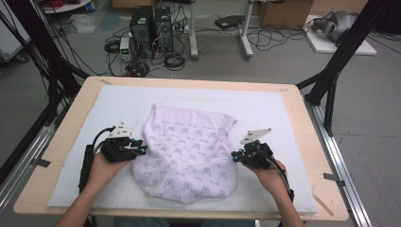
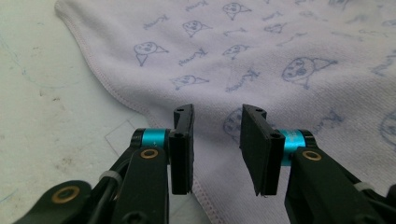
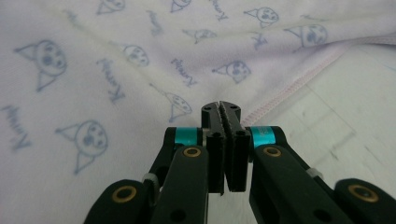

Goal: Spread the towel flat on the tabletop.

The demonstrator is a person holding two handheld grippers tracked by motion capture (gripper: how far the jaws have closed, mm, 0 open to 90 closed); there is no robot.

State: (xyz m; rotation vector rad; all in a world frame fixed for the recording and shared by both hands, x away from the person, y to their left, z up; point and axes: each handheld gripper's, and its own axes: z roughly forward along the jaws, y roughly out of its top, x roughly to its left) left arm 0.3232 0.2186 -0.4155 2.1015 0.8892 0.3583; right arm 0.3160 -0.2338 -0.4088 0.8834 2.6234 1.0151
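Nearest the bottom edge of the high view, two hands, each with a claw: left claw (image 1: pixel 141 150) at the left edge of the towel (image 1: pixel 189 151), jaws apart, with the hem lying between and under them in the left gripper view (image 2: pixel 217 140) but not pinched. Right claw (image 1: pixel 235 155) at the towel's right edge, jaws pressed together just above the cloth near its stitched hem in the right gripper view (image 3: pixel 221 112); cannot tell whether any fabric is nipped. Farther out, pale towel with small blue drawings spread rumpled over the middle of the white mat (image 1: pixel 265 109) on the wooden worktop (image 1: pixel 75 118).
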